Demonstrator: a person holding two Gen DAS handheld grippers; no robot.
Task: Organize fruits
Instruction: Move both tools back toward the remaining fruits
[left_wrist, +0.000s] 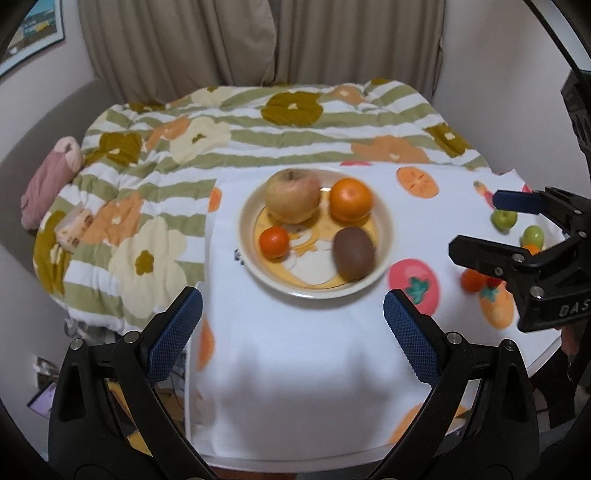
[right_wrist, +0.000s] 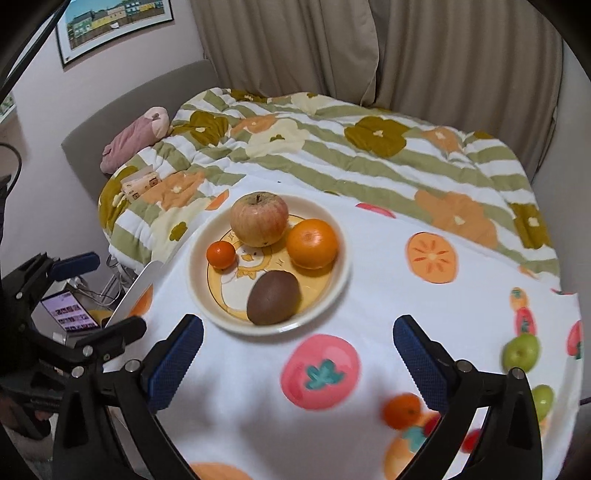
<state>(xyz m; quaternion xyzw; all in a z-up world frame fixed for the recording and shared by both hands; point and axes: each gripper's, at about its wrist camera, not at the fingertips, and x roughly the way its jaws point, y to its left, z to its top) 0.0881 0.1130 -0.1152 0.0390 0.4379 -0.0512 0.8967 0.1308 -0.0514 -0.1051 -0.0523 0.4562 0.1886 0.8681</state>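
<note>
Hovering spread and empty, left gripper (left_wrist: 291, 332) and right gripper (right_wrist: 297, 362) face the plate (right_wrist: 343, 269) holding four fruits

A flowered, green-striped quilt (right_wrist: 369, 155) is being seen spread over the bed behind the table. A pink plush toy (right_wrist: 135, 138) is lying at its left edge. Beige curtains (right_wrist: 369, 48) are hanging behind, and a framed picture (right_wrist: 114, 22) is hung on the wall.
</note>
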